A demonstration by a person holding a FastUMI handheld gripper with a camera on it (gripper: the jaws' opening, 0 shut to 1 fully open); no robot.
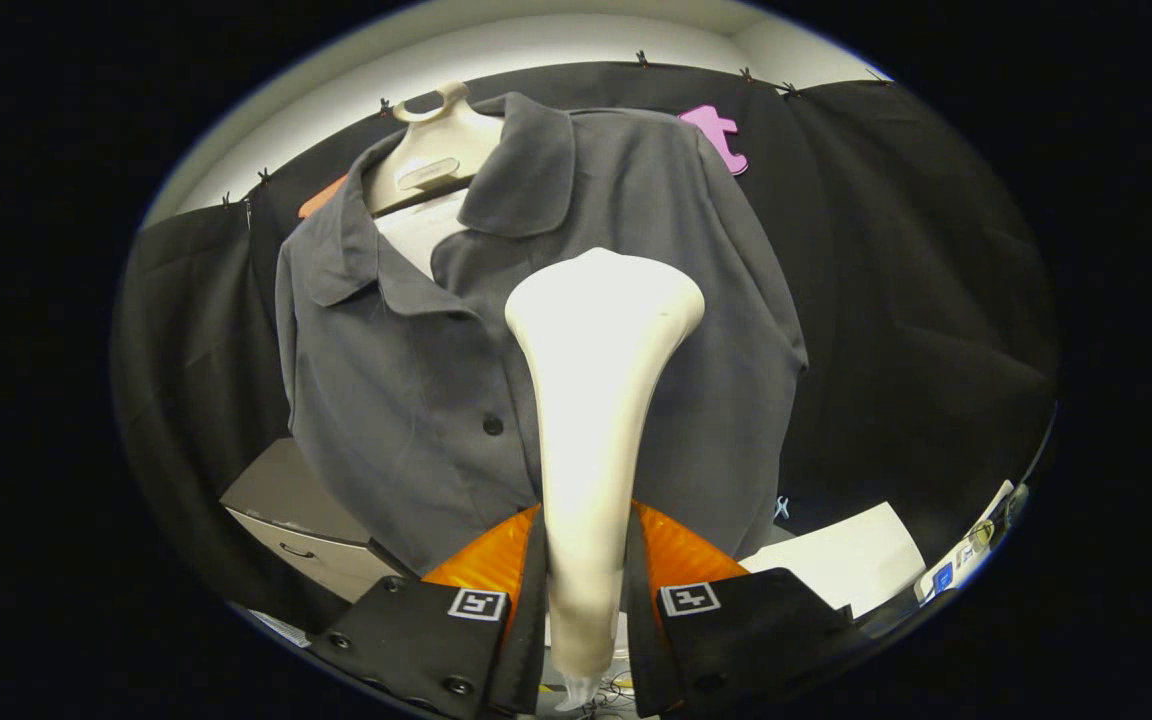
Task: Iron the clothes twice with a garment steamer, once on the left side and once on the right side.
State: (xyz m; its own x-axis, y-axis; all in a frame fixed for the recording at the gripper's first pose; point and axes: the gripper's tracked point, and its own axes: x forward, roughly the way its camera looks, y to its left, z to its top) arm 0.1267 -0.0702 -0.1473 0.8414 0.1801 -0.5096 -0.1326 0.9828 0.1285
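A dark grey collared shirt [406,380] hangs on a pale hanger [436,150] in front of the black cloth wall. My gripper [586,545] is shut on the handle of a cream garment steamer [596,400], with a finger pressing on each side of it. The steamer rises between the fingers, and its wide head sits over the shirt's chest, just right of the button line. Whether the head touches the cloth cannot be told. A dark button [493,425] shows left of the steamer.
A grey cabinet with a drawer handle [301,520] stands low on the left behind the shirt. A white sheet [851,565] lies on a surface to the lower right, with small items [966,560] beside it. A cable trails under the steamer handle.
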